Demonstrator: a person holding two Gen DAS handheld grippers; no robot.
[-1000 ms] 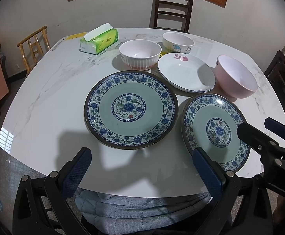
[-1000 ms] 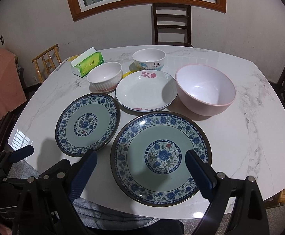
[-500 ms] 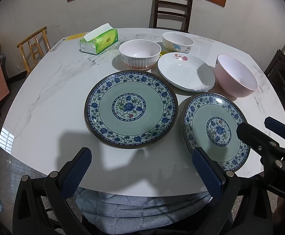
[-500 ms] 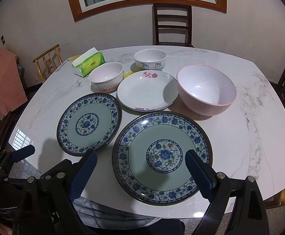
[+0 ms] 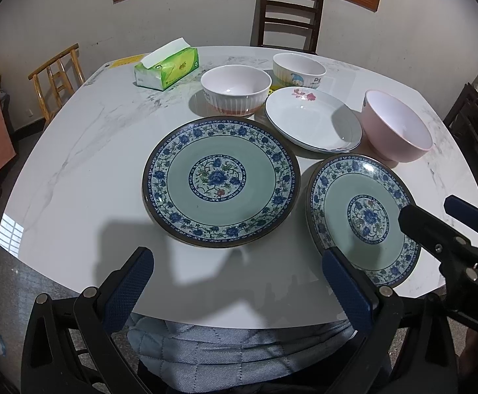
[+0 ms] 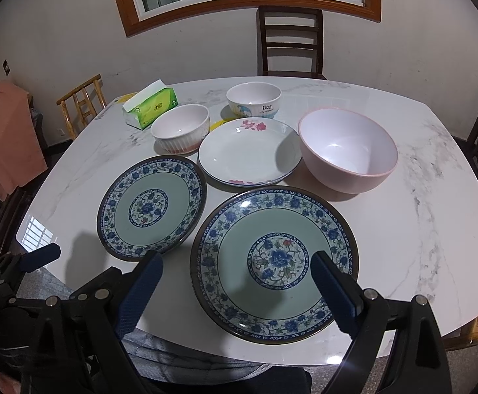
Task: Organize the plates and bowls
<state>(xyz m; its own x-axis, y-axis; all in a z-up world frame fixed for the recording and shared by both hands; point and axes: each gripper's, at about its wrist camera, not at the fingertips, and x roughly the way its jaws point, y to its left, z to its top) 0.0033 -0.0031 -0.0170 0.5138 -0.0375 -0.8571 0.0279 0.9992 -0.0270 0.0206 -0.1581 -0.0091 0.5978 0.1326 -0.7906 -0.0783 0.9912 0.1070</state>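
Two green plates with blue flower borders lie side by side near the front edge of the marble table (image 5: 91, 164): the left plate (image 5: 221, 180) (image 6: 150, 207) and the right plate (image 5: 363, 216) (image 6: 273, 259). Behind them are a white flowered plate (image 5: 313, 121) (image 6: 249, 151), a ribbed white bowl (image 5: 235, 88) (image 6: 181, 129), a cartoon bowl (image 5: 298, 69) (image 6: 253, 98) and a large pink bowl (image 5: 396, 128) (image 6: 347, 147). My left gripper (image 5: 235, 259) hangs open before the left plate. My right gripper (image 6: 235, 259) (image 5: 431, 210) is open over the right plate's near rim, holding nothing.
A green tissue box (image 5: 166, 69) (image 6: 150, 106) sits at the back left of the table. A dark wooden chair (image 6: 290, 42) stands behind the table and a bamboo chair (image 5: 56, 82) at the left. A person's quilted grey lap (image 5: 239, 354) is under the front edge.
Both views shift only slightly. Nothing on the table has moved and both grippers stay open.
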